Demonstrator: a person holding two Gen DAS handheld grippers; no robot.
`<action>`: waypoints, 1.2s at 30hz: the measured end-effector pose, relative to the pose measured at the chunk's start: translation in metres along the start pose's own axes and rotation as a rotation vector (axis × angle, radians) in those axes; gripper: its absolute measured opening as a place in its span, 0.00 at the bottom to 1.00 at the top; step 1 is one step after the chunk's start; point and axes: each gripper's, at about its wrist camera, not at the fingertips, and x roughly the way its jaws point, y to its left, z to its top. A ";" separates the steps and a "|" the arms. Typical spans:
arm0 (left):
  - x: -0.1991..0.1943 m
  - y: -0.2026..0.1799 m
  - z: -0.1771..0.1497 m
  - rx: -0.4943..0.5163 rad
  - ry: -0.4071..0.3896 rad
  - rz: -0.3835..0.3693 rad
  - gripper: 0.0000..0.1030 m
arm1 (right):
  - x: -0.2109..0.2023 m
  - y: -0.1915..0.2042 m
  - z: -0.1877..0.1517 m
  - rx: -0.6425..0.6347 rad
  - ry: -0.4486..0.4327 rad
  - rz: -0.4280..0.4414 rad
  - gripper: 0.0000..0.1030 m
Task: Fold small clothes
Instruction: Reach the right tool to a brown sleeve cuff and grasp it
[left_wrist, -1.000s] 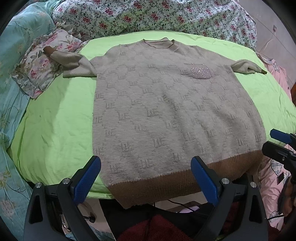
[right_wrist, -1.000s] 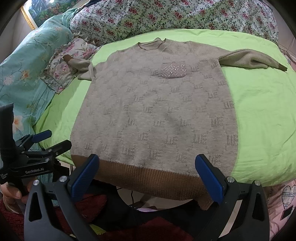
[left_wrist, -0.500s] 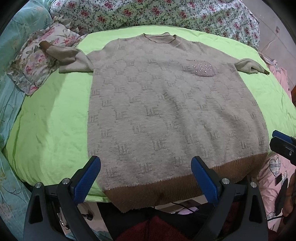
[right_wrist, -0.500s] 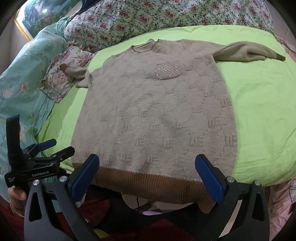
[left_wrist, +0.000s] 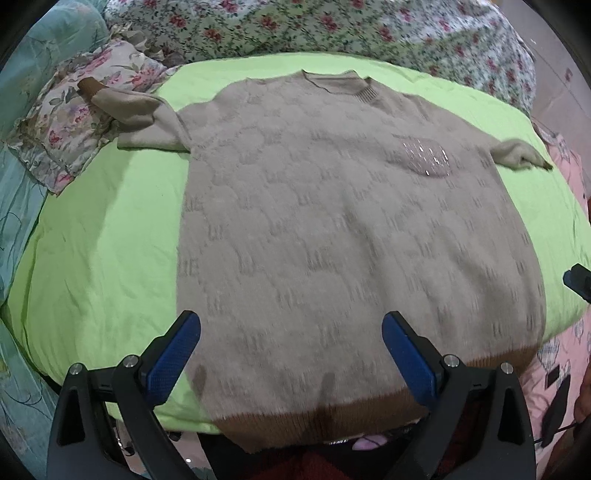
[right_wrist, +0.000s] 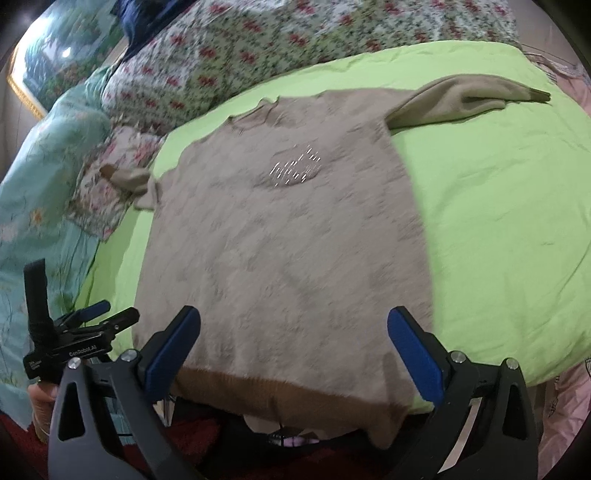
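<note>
Listing by size, we record: lime-green sheet (left_wrist: 103, 258) over the bed; beige knit sweater (left_wrist: 332, 240) spread flat on it, front up, brown hem (left_wrist: 317, 421) hanging over the near edge, sleeves out to both sides, sequin patch (left_wrist: 424, 158) on the chest. Left gripper (left_wrist: 291, 350) and right gripper (right_wrist: 293, 349) hover above the hem, jaws spread wide, holding nothing. We judge folding not yet begun; next calls for pinching hem corners or a sleeve.
</note>
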 end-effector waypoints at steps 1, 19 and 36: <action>0.001 0.002 0.004 -0.006 -0.001 -0.001 0.96 | -0.003 -0.007 0.006 0.016 -0.014 -0.005 0.94; 0.044 -0.024 0.028 -0.006 0.113 -0.055 0.97 | -0.019 -0.223 0.190 0.533 -0.288 -0.174 0.66; 0.080 -0.028 0.050 -0.020 0.181 -0.056 0.97 | 0.022 -0.343 0.270 0.669 -0.304 -0.300 0.10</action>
